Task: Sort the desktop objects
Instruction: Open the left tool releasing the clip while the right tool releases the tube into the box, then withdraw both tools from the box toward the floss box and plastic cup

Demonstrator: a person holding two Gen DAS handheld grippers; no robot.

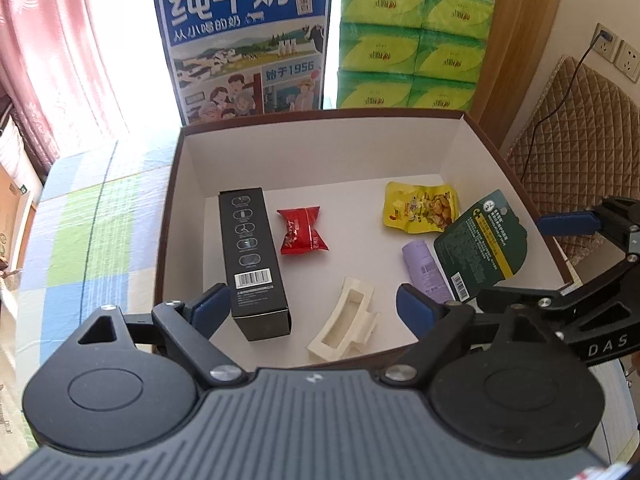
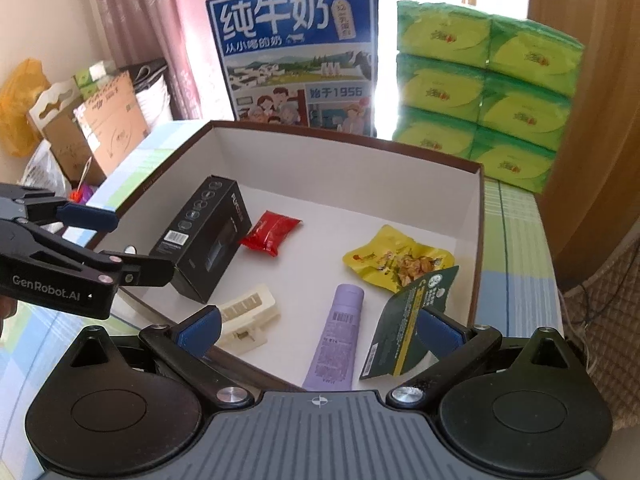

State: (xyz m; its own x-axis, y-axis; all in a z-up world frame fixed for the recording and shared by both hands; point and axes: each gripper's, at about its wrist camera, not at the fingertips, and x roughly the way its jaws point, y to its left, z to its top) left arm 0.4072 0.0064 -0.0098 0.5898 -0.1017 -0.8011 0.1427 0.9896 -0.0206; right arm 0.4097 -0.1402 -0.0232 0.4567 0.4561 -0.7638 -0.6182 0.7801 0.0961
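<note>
A brown box (image 1: 168, 216) with a white inside holds a black carton (image 1: 252, 256), a red candy packet (image 1: 302, 231), a yellow snack pouch (image 1: 420, 208), a purple tube (image 1: 424, 268), a dark green sachet (image 1: 480, 244) and a cream hair clip (image 1: 344, 320). My left gripper (image 1: 314, 312) hovers open over the box's near edge, above the carton and the clip. My right gripper (image 2: 318, 328) is open over the near right part; the sachet (image 2: 404, 316) stands tilted against its right finger (image 2: 438, 328). Each gripper shows in the other's view: the right (image 1: 516, 260), the left (image 2: 120, 240).
A blue milk carton box (image 1: 244, 40) and a stack of green tissue packs (image 1: 412, 40) stand behind the brown box. A checked cloth (image 1: 92, 216) covers the table. A quilted chair (image 1: 580, 140) is at the right, and cardboard boxes (image 2: 100, 128) lie past the left edge.
</note>
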